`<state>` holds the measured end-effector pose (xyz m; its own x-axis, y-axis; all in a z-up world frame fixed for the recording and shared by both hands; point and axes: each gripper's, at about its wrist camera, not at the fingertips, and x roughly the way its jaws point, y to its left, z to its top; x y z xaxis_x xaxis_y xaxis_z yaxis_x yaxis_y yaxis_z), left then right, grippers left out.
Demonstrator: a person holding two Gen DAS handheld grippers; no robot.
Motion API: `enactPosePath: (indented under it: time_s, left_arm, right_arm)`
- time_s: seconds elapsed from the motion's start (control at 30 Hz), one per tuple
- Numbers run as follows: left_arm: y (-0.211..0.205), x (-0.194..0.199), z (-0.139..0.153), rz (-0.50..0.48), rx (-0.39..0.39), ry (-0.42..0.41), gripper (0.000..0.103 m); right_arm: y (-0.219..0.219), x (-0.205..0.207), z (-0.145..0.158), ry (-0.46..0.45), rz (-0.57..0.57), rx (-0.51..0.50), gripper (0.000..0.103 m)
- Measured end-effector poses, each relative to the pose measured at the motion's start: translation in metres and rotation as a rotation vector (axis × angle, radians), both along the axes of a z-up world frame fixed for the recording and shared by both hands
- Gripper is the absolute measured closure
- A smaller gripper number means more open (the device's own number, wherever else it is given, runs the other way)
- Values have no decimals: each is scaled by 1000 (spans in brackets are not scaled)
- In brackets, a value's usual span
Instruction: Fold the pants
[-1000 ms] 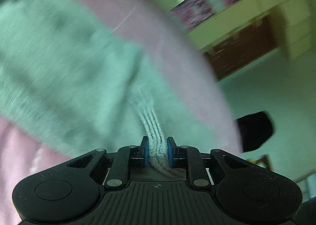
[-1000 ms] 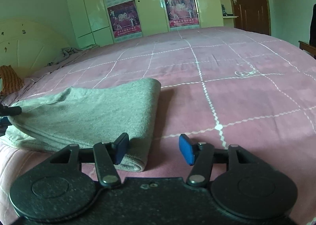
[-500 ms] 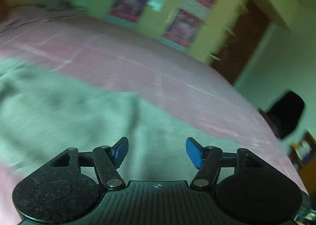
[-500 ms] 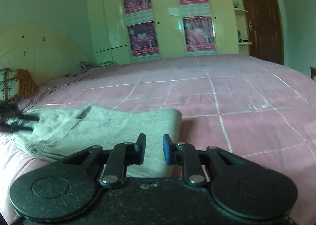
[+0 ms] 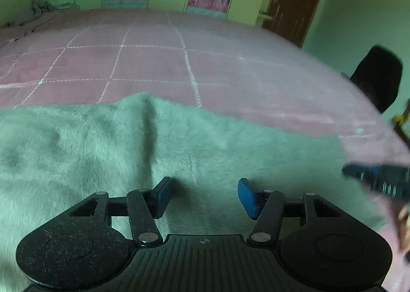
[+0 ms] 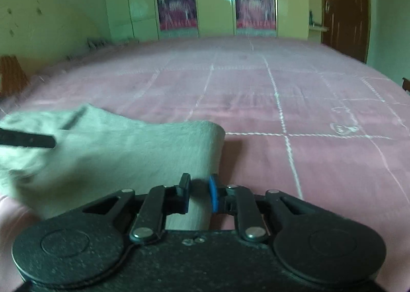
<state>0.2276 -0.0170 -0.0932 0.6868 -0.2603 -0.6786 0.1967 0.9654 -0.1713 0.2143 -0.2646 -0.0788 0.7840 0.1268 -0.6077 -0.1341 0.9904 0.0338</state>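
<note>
Covering the room, your pink bed point(image 6: 282, 102) carries the folded grey pants point(image 5: 102, 153) at its near edge. Your left gripper point(image 5: 203, 195) hovers spread wide above them; your right gripper point(image 6: 199, 193) pinches their right fold.

Open pink bed point(image 6: 320, 163) stretches from 12 to 3 o'clock, free for passing. The folded pants point(image 6: 123, 158) fill 9 to 11 o'clock, and the left gripper's fingers point(image 6: 28, 139) jut in at 9 o'clock.
</note>
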Motion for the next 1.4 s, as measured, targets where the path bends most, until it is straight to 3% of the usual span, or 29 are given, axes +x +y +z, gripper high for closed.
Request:
enactPosePath:
  time_s: [0.1,0.2,0.3,0.47,0.63,0.7,1.07,1.17,1.23,1.3,1.4]
  left_arm:
    - [0,13,16,24,27,-22,45]
    - [1,30,0,48,41,62,45]
    - [3,26,-6,53,31,24,45]
    - [-1,13,-3,53,69,10,45]
    - [-3,0,-2,30,104,3,45]
    - [-5,-8,-1,25,119,-4,45]
    - [1,-64,-2,30,117,-52,45]
    - [23,-93,7,66,71,-120,45]
    - [47,-109,12,118,46,-154,44]
    - [79,-124,16,187,24,-173,43]
    - [134,-142,25,341,-47,-203,32]
  right_arm:
    - [0,42,-2,48,-35,-10,84]
    - [-7,64,3,48,-58,40,83]
    - [-3,69,-10,75,-52,10,78]
    - [-6,52,-10,60,-55,34,75]
    - [-10,31,-11,69,-42,15,58]
    - [-12,20,-11,71,-45,22,56]
    - [-3,-54,-13,46,-32,-12,54]
    - [-11,-75,-9,-20,-49,46,49]
    - [-23,-89,-6,-71,-68,85,34]
    - [-33,-91,-8,-53,-106,96,34]
    - [-44,-86,-9,-40,-145,171,35]
